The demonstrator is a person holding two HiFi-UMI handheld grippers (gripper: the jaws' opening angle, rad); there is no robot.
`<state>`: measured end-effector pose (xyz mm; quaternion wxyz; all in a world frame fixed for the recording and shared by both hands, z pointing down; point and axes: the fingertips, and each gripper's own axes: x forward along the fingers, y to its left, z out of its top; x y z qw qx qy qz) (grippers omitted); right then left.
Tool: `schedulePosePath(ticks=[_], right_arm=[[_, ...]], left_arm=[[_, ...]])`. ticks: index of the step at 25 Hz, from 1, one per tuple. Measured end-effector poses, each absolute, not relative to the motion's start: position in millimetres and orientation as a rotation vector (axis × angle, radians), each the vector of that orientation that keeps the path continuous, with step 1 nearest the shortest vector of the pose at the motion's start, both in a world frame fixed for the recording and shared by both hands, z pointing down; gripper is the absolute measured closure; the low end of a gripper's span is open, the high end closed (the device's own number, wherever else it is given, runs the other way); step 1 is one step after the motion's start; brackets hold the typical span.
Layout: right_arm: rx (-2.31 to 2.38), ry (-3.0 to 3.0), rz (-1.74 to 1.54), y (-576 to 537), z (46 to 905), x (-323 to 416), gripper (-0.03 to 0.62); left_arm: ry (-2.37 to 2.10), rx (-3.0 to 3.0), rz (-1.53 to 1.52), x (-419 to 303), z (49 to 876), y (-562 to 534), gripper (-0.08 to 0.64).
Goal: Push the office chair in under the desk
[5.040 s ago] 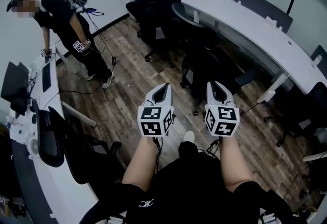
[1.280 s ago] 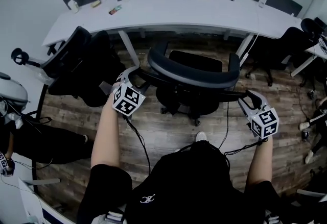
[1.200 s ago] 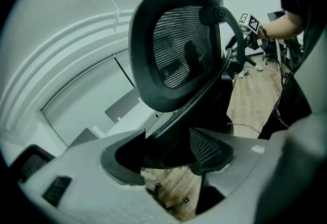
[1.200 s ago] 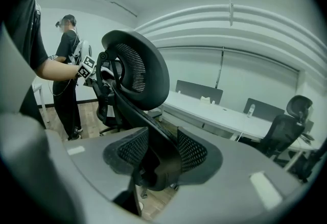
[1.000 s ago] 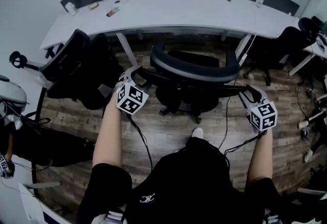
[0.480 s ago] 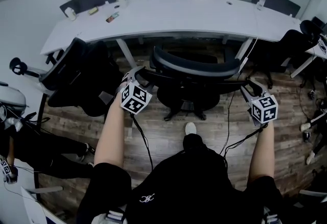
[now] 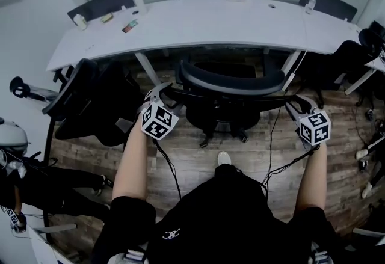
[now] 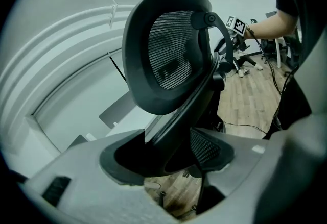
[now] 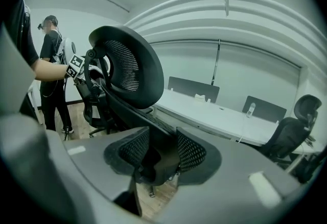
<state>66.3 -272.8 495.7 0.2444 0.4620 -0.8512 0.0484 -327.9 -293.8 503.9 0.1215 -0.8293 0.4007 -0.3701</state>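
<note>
A black office chair (image 7: 231, 85) with a curved headrest stands facing the long white desk (image 7: 210, 22), its seat partly under the desk edge. My left gripper (image 7: 161, 89) is at the left side of the chair's back frame, my right gripper (image 7: 296, 103) at the right side. In the left gripper view the black frame bar (image 8: 176, 116) runs between the jaws of the left gripper (image 8: 168, 154), under the mesh headrest (image 8: 168, 54). In the right gripper view the right gripper (image 9: 158, 154) has its mesh pads (image 9: 190, 150) closed against the chair frame (image 9: 127, 108). The chair's base is mostly hidden.
A second black chair (image 7: 90, 100) stands close on the left, and more chairs (image 7: 355, 52) on the right. Slanted desk legs (image 7: 147, 69) flank the gap under the desk. Small items (image 7: 129, 26) lie on the desk. Cables cross the wood floor (image 7: 180, 154). Another person (image 9: 51, 65) stands behind.
The chair has rolled forward toward the desk, and both grippers have moved with it on its back frame. The desk now lies nearer in the head view.
</note>
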Motion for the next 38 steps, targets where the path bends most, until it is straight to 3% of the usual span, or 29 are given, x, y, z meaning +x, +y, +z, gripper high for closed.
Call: schedulePosePath(ticks=[38], right_arm=[[1.292, -2.386, 0.096, -505, 489, 83, 0.426]], left_arm=[[1.318, -2.398, -1.134, -314, 498, -499, 0.270]])
